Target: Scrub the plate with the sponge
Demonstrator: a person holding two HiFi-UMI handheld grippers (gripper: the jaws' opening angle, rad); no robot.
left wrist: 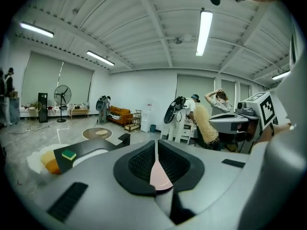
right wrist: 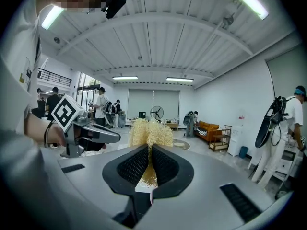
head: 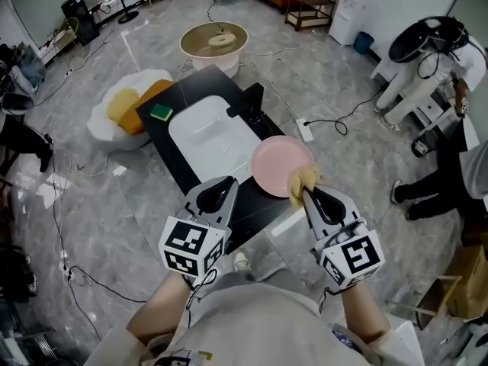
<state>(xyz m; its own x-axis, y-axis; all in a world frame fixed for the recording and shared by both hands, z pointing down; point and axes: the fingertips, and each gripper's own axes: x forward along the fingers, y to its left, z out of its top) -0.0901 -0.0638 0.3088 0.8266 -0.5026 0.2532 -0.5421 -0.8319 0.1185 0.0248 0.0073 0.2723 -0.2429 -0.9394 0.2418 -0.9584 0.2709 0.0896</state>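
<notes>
Fingers (right wrist: 132, 166) of the right gripper (right wrist: 149, 150) are clamped on a yellow sponge (right wrist: 149, 132), a bristly, fibrous tuft that sticks out past the tips toward 12 o'clock. On the left gripper (left wrist: 156, 145) the fingers (left wrist: 140, 164) are pressed together with nothing pinched between them. Only a sliver of pink shows through the slot behind the tips. Both grippers are held out side by side at the near end of a black table (head: 162, 142).

The pink plate (head: 276, 162) sits at the table's near right corner, at about 1 o'clock from the left gripper and 11 o'clock from the right one. Seen from above, the yellow sponge overlaps the plate's rim at 5 o'clock. Whether it touches there I cannot tell.

A white basin (head: 210, 132) is set in the table just beside the plate, at its 10 o'clock. A green sponge (head: 161, 113) lies on the tabletop off the basin's 10 o'clock corner, well apart from both grippers.
</notes>
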